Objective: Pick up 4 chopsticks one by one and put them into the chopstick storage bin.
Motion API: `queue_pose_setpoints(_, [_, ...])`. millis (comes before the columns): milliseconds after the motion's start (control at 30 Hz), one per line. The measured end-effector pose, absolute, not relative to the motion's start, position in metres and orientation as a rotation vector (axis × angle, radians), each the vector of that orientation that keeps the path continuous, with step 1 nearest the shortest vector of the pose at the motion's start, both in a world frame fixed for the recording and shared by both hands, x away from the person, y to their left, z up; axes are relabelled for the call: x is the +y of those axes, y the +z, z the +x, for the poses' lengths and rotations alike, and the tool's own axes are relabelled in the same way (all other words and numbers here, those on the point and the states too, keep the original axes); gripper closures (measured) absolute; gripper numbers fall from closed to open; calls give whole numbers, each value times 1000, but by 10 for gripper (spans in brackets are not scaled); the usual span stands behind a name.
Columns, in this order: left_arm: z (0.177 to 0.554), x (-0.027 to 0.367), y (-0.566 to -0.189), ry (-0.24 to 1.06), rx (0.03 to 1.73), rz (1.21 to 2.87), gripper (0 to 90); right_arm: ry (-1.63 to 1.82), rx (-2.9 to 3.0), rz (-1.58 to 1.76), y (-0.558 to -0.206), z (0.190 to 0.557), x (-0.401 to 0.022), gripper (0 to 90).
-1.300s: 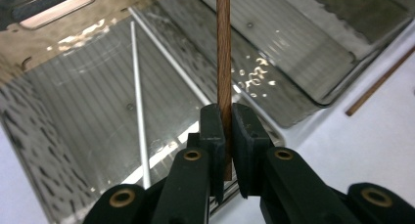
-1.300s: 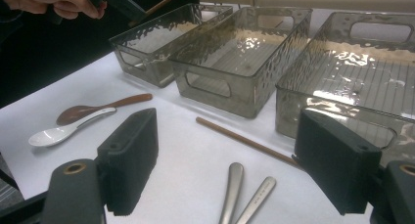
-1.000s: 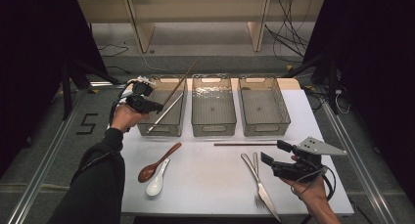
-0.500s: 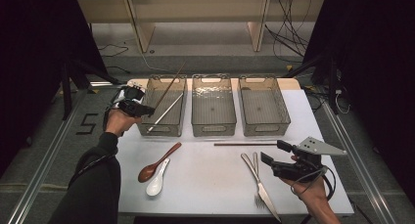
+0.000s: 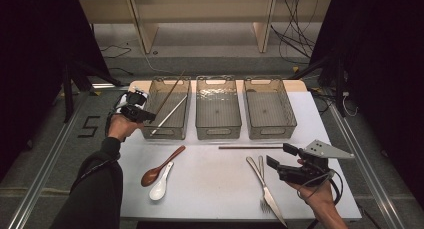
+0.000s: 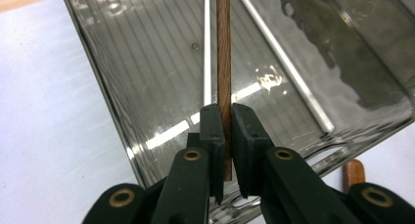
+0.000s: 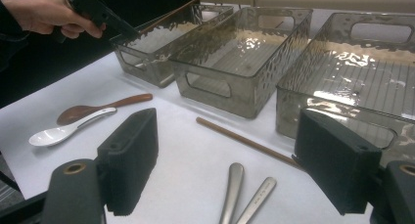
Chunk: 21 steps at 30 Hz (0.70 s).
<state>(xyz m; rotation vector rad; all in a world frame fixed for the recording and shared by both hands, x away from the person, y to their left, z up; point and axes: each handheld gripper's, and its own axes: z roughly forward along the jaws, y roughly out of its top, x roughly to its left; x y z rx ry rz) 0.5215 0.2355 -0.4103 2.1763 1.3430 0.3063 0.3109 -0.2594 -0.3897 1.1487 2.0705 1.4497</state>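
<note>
White chopstick (image 5: 169, 114) (loose) in left bin (image 5: 150, 101)

A white table (image 5: 225, 189) stands on a grey floor (image 5: 210, 54), with metal rails (image 5: 30, 194) running along both its sides. Beyond the table's far edge, pale wooden furniture legs (image 5: 142, 31) rise, and black cables (image 5: 295, 34) trail across the floor. Dark curtains (image 5: 35, 49) close in on both sides.
</note>
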Motion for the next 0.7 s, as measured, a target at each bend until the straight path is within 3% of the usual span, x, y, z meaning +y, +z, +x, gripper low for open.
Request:
queue_pose_setpoints(400, [523,237,-416,278,1381,2197,816,1449,2072,1148,-390,311,-259,252])
queue_pose_setpoints(700, [518,234,-407,308,1396,2148,516,1450,2073,1149,-390,311,-259,253])
